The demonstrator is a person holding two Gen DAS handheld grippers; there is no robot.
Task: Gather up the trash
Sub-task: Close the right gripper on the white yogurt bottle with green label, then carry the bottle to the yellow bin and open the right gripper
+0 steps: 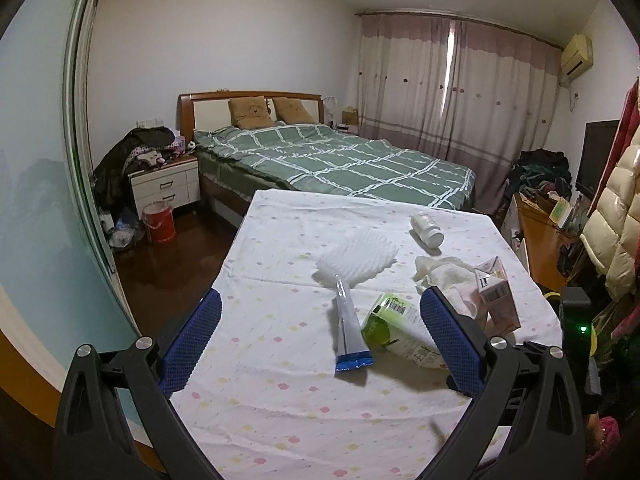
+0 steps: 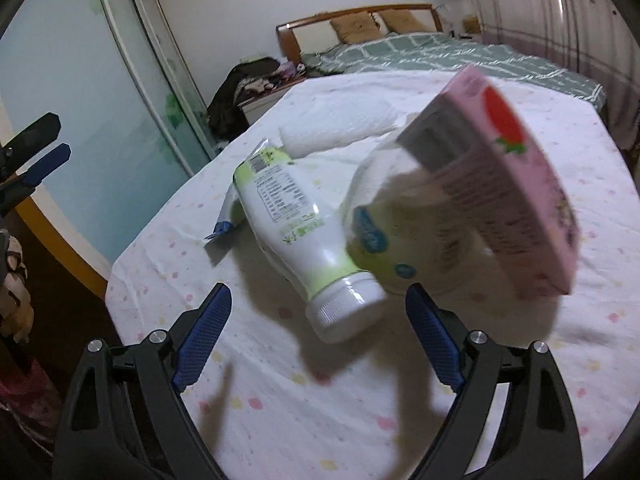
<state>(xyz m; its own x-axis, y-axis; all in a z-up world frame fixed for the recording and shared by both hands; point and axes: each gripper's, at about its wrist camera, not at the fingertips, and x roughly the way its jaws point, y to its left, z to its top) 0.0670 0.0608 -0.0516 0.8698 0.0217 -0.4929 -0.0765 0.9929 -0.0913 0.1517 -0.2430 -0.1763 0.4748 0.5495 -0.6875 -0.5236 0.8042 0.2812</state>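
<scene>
Trash lies scattered over the right half of the cloth-covered table (image 1: 280,400), and I see both grippers over its near edge with jaws apart and nothing between them. My right gripper (image 2: 318,340) points at the white cap of a green-and-white bottle (image 2: 292,224) lying on its side; open cloth sits just under and to the left of its fingers. Beyond the bottle a pink carton (image 2: 500,184) shows tilted and blurred, close to the right edge, against a pale crumpled wrapper (image 2: 384,216). My left gripper (image 1: 320,344) has a clear sachet with a blue end (image 1: 348,332) between its fingers' line of sight, the bottle (image 1: 396,328) touching its right side. Farther in lie white foam netting (image 1: 356,256), a crumpled tissue (image 1: 440,272) and a small white bottle (image 1: 426,230) near the far right corner. The table's left half is bare cloth up to the far edge, with the bed (image 1: 340,160) behind it.
</scene>
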